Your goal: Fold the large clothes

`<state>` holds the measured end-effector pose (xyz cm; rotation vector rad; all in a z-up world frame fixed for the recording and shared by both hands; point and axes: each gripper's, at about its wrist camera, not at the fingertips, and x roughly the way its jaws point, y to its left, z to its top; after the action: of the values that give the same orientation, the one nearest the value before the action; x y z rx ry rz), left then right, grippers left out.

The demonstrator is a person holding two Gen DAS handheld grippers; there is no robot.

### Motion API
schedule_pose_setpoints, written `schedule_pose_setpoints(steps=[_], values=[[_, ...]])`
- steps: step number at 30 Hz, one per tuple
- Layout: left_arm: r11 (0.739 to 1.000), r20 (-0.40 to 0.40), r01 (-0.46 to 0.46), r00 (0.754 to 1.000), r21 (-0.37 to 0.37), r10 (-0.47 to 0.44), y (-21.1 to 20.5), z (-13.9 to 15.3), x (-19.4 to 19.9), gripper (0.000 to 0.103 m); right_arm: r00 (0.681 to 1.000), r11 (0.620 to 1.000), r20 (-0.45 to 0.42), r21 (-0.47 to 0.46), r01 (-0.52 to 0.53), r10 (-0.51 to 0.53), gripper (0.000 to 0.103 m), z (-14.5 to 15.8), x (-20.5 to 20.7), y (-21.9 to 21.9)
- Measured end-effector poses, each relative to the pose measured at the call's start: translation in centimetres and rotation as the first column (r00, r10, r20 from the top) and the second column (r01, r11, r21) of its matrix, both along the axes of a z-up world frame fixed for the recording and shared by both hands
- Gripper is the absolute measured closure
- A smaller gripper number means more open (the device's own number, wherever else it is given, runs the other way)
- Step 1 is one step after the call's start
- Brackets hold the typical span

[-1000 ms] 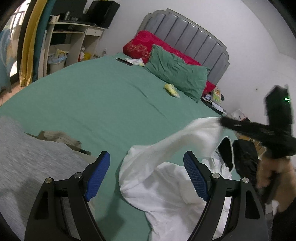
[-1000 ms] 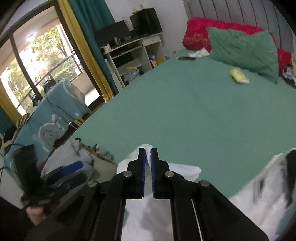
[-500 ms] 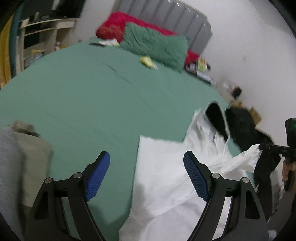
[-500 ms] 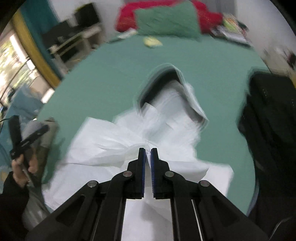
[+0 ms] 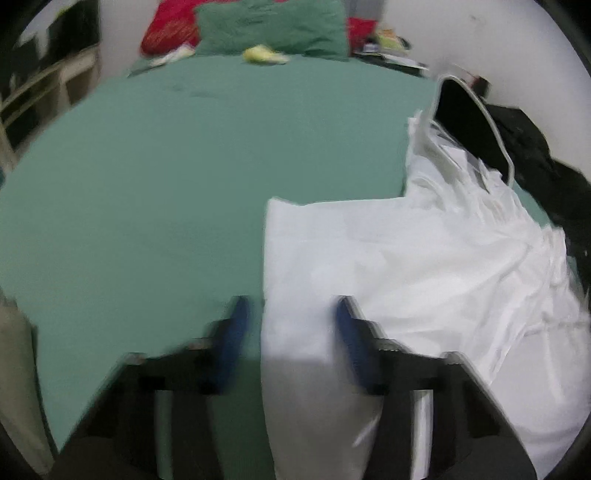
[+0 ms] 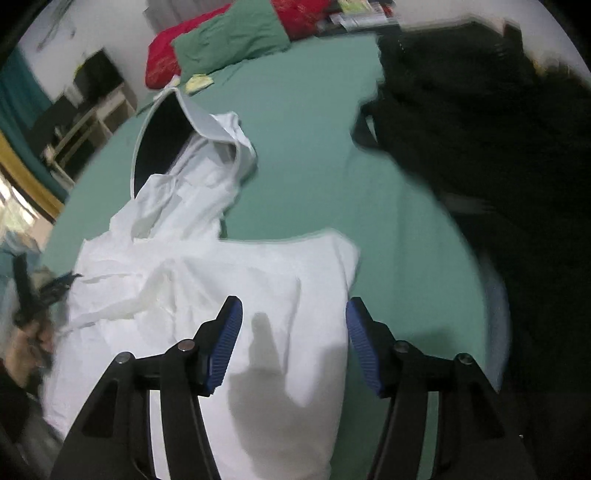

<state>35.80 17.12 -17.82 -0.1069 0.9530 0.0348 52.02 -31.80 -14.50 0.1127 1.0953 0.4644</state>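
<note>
A white hooded garment (image 5: 406, 251) lies spread and rumpled on the green bed sheet (image 5: 147, 184), its dark-lined hood (image 5: 465, 122) pointing towards the pillows. My left gripper (image 5: 290, 321) is blurred and low over the garment's left edge. Its jaws are closing, the edge lies between them, and the pads stand apart from the cloth. In the right wrist view the garment (image 6: 221, 280) fills the lower left, hood (image 6: 162, 129) at the upper left. My right gripper (image 6: 293, 325) hovers over the garment's right side. Its jaws are opening and grip nothing.
A black garment (image 6: 480, 147) lies heaped on the bed's right side, close to the white one. Green and red pillows (image 5: 273, 26) and a small yellow item (image 5: 264, 55) sit at the head. Beige clothing (image 5: 14, 369) lies at the left edge. A shelf unit (image 6: 92, 110) stands beyond the bed.
My right gripper has let go of the white cloth and opened. The garment has dropped flat onto the bed. My left gripper has sunk to its left edge and its jaws have narrowed.
</note>
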Motion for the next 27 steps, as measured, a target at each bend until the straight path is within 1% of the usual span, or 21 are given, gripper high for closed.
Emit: schedule_pose_setpoints(steps=[1, 2, 3, 6, 8, 9, 10, 11, 12, 14, 15, 16, 17, 19, 20, 21, 23, 24, 25, 26, 27], values=[[1.000, 0.005, 0.002, 1.000, 0.006, -0.002, -0.2, 0.1, -0.1, 0.100, 1.000, 0.999, -0.022, 0.039, 0.001, 0.000, 0.044, -0.9, 0.0, -0.3], [1.000, 0.017, -0.007, 1.000, 0.007, 0.006, 0.0, 0.3, -0.4, 0.100, 0.999, 0.999, -0.033, 0.048, -0.001, 0.003, 0.044, -1.7, 0.1, -0.6], [0.999, 0.059, -0.035, 0.998, 0.019, 0.034, 0.4, 0.7, -1.0, 0.101, 0.999, 0.999, -0.032, 0.031, -0.007, 0.008, 0.044, -2.1, 0.1, -0.1], [0.988, 0.158, -0.138, 0.979, 0.066, 0.126, 1.3, 2.6, -2.3, 0.101, 1.000, 1.000, -0.015, 0.006, -0.004, 0.004, 0.044, -2.1, 0.5, 0.9], [0.976, 0.203, -0.185, 0.966, 0.118, 0.159, 1.6, 3.6, -3.0, 0.102, 1.000, 1.000, -0.004, -0.014, 0.005, -0.005, 0.044, -2.3, 0.5, 1.3], [0.971, 0.222, -0.195, 0.962, 0.139, 0.161, 1.9, 4.0, -3.2, 0.102, 1.000, 1.000, 0.006, -0.028, 0.009, -0.009, 0.044, -2.4, 0.4, 1.5], [0.973, 0.201, -0.186, 0.967, 0.135, 0.157, 2.1, 3.9, -3.1, 0.102, 1.000, 0.999, 0.012, -0.042, 0.016, -0.016, 0.044, -2.3, 0.3, 1.7], [0.977, 0.162, -0.177, 0.974, 0.118, 0.157, 2.4, 3.5, -2.7, 0.101, 0.999, 0.997, 0.021, -0.070, 0.027, -0.025, 0.044, -2.2, 0.2, 2.0], [0.978, 0.132, -0.181, 0.977, 0.107, 0.166, 2.7, 3.1, -2.4, 0.101, 0.999, 0.993, 0.041, -0.111, 0.036, -0.032, 0.044, -1.7, -0.1, 2.5], [0.980, 0.060, -0.193, 0.980, 0.053, 0.189, 3.3, 2.2, -2.1, 0.101, 0.994, 0.987, 0.099, -0.150, 0.051, -0.036, 0.044, -0.5, -0.7, 3.3], [0.979, 0.024, -0.203, 0.979, 0.001, 0.203, 3.7, 1.8, -2.0, 0.099, 0.990, 0.987, 0.136, -0.152, 0.050, -0.029, 0.044, 0.3, -1.1, 3.8], [0.977, 0.005, -0.211, 0.978, -0.018, 0.211, 4.4, 2.0, -2.5, 0.091, 0.985, 0.989, 0.171, -0.145, 0.017, 0.008, 0.044, 1.3, -1.5, 4.9], [0.976, 0.000, -0.217, 0.976, -0.027, 0.217, 4.7, 2.1, -2.8, 0.072, 0.982, 0.989, 0.184, -0.147, -0.023, 0.050, 0.044, 1.8, -1.6, 5.8], [0.976, 0.019, -0.212, 0.977, -0.041, 0.213, 5.0, 2.8, -3.7, 0.052, 0.972, 0.975, 0.190, -0.196, -0.102, 0.140, 0.044, 2.0, -1.3, 7.9], [0.977, 0.019, -0.209, 0.978, -0.047, 0.210, 5.1, 2.9, -4.0, 0.051, 0.966, 0.964, 0.181, -0.223, -0.143, 0.185, 0.044, 1.9, -1.0, 9.1], [0.978, -0.002, -0.198, 0.980, -0.061, 0.199, 5.1, 3.0, -4.3, 0.051, 0.957, 0.950, 0.167, -0.244, -0.194, 0.238, 0.044, 1.6, -0.6, 10.1], [0.979, -0.029, -0.180, 0.984, -0.097, 0.178, 4.9, 2.8, -4.6, 0.051, 0.934, 0.903, 0.116, -0.318, -0.288, 0.338, 0.045, 0.5, 0.1, 12.1], [0.980, -0.044, -0.164, 0.986, -0.110, 0.160, 4.8, 2.9, -5.0, 0.051, 0.918, 0.872, 0.087, -0.358, -0.333, 0.386, 0.051, -0.2, 0.4, 13.0], [0.982, -0.051, -0.154, 0.988, -0.111, 0.149, 4.5, 2.9, -5.2, 0.051, 0.903, 0.851, 0.068, -0.372, -0.372, 0.424, 0.092, -0.6, 0.2, 13.3], [0.984, -0.055, -0.143, 0.989, -0.107, 0.138, 3.9, 2.8, -5.1, 0.051, 0.890, 0.824, 0.051, -0.405, -0.397, 0.454, 0.102, -0.9, 0.1, 13.7], [0.987, -0.058, -0.127, 0.991, -0.098, 0.121, 3.2, 2.8, -5.1, 0.051, 0.884, 0.797, 0.073, -0.472, -0.377, 0.461, 0.102, -0.6, -0.1, 14.0]])
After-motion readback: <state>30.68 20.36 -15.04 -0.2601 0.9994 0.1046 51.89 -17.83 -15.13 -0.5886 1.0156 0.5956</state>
